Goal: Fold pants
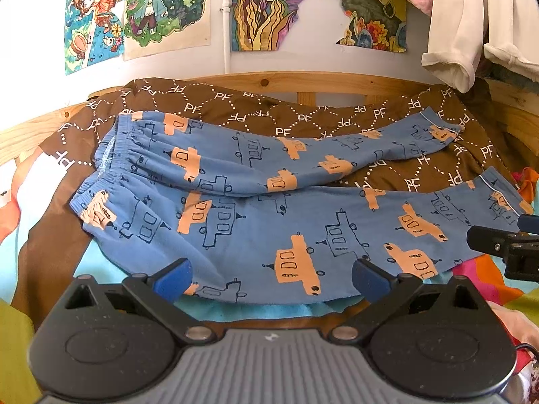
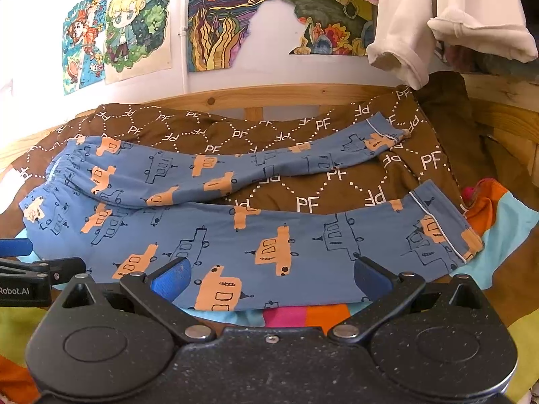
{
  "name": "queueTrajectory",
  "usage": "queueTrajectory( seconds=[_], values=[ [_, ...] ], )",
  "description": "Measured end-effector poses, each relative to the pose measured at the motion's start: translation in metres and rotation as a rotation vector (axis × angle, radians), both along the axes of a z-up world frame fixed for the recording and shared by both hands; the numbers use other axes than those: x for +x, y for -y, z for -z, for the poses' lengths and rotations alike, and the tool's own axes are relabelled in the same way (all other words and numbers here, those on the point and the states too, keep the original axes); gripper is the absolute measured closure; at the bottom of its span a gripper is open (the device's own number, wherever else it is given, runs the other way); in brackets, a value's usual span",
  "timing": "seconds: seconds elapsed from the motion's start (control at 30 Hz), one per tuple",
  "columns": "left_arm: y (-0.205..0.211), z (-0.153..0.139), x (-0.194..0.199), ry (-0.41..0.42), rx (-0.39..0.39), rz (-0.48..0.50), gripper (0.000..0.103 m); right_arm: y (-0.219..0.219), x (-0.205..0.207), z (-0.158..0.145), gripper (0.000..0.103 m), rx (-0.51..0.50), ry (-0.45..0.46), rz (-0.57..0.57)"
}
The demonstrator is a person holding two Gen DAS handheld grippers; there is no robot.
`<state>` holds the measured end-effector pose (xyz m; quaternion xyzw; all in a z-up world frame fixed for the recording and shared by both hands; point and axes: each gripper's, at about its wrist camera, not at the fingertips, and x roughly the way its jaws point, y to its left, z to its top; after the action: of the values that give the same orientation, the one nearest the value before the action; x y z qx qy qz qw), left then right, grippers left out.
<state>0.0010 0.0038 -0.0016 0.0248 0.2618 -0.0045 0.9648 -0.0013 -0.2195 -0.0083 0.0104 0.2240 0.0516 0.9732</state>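
Blue pants with orange and outlined vehicle prints lie spread flat on the bed, waistband at the left, two legs running right and apart. They also show in the right wrist view. My left gripper is open and empty, hovering over the near edge of the near leg. My right gripper is open and empty, over the near leg closer to its cuff. The right gripper also shows at the right edge of the left wrist view.
A brown blanket with white PF letters lies under the pants, over a multicoloured sheet. A wooden bed rail runs behind. A cream garment hangs at the upper right. Drawings hang on the wall.
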Motion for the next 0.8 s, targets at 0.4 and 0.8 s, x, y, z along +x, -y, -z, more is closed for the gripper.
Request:
queueTrajectory(
  seconds=[0.4, 0.8],
  values=[
    [0.0006, 0.0002, -0.0002, 0.001, 0.002, -0.004, 0.0, 0.0, 0.0006, -0.0001, 0.001, -0.002, -0.002, 0.003],
    [0.0004, -0.001, -0.0004, 0.001, 0.004, -0.002, 0.0, 0.0004, 0.0008, 0.0007, 0.001, -0.003, -0.002, 0.003]
  ],
)
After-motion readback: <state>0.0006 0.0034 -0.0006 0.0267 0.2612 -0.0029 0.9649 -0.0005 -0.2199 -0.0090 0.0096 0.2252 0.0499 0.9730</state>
